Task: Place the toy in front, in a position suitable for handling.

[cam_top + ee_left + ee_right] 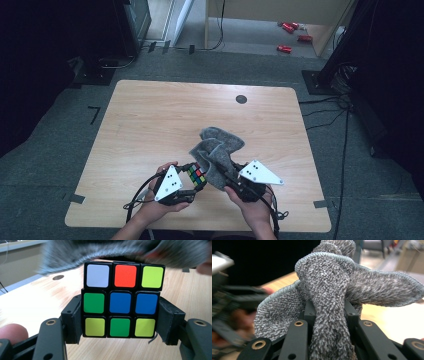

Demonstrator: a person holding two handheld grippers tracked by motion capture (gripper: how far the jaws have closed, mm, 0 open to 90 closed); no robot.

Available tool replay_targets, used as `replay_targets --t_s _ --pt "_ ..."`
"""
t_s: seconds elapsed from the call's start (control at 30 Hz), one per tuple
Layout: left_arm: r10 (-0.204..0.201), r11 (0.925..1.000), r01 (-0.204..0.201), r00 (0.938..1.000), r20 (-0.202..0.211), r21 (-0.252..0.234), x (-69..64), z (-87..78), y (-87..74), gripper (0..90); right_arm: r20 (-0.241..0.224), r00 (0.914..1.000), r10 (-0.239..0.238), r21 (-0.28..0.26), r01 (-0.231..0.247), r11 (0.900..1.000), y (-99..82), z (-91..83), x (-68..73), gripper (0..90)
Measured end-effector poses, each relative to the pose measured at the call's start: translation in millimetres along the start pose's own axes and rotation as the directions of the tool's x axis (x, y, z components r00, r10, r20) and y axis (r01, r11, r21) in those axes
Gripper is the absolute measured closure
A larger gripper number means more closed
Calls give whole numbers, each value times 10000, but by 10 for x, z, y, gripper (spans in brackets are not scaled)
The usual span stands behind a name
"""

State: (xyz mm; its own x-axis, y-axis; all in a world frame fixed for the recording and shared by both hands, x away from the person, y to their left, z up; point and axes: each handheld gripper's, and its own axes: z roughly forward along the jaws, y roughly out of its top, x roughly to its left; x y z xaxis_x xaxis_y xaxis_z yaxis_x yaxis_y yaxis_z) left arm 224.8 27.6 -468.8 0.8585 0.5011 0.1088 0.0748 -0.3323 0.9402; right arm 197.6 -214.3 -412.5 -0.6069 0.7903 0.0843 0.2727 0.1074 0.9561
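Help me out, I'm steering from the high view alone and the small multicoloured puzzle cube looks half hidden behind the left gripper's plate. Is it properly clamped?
Observer: Yes. In the left gripper view the black-framed puzzle cube sits squarely between the left gripper jaws, gripped at its lower two rows.
Operator: Which stickers face that camera?
Observer: Top row white, red, yellow-green; the centre square is blue.
Operator: And the grey fuzzy towel on the other side?
Observer: The right gripper is shut on a bunched fold of the grey terry towel, whose stitched hem flares out above the jaws.
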Motion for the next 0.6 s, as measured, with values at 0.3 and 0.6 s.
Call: replay_targets --t_s 0.3,0.6 --pt "-115 9997 117 9999 118 -191 -2 -30 24 344 -403 9992 -34 276 46 9996 -62 79 45 721" --pt "-82 10000 82 10000 -47 -29 21 -6 2 343 62 9999 160 93 -160 9998 -29 -4 -51 721"
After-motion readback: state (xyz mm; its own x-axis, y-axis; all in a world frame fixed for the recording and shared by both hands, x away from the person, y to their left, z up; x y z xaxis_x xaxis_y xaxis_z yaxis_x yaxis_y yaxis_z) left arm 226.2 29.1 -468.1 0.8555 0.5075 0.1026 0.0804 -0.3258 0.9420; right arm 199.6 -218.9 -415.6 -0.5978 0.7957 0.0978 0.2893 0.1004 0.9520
